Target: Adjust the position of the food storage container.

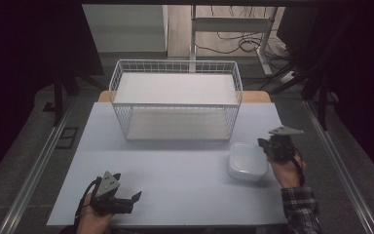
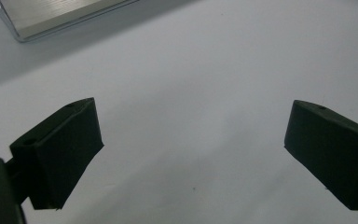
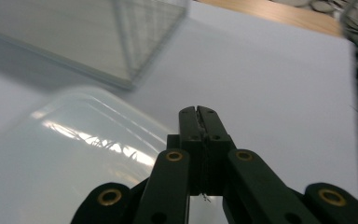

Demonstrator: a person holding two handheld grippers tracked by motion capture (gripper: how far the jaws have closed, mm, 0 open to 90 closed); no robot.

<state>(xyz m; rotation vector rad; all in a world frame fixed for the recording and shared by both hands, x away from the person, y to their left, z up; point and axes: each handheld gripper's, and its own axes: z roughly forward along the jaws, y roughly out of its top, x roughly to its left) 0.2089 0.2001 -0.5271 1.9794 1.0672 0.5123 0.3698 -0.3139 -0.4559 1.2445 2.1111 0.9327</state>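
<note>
White lidded container (image 1: 247, 161): rested on the grey table (image 1: 175, 170), front right of the wire basket (image 1: 175, 100), apart from it; right gripper (image 1: 272, 144): just beside the container's right edge, jaws pressed together, nothing between them; left gripper (image 1: 121, 200): near the table's front edge, well apart, jaws spread wide, empty.

Glossy plastic container (image 1: 246, 161); white wire basket (image 1: 175, 100)
</note>
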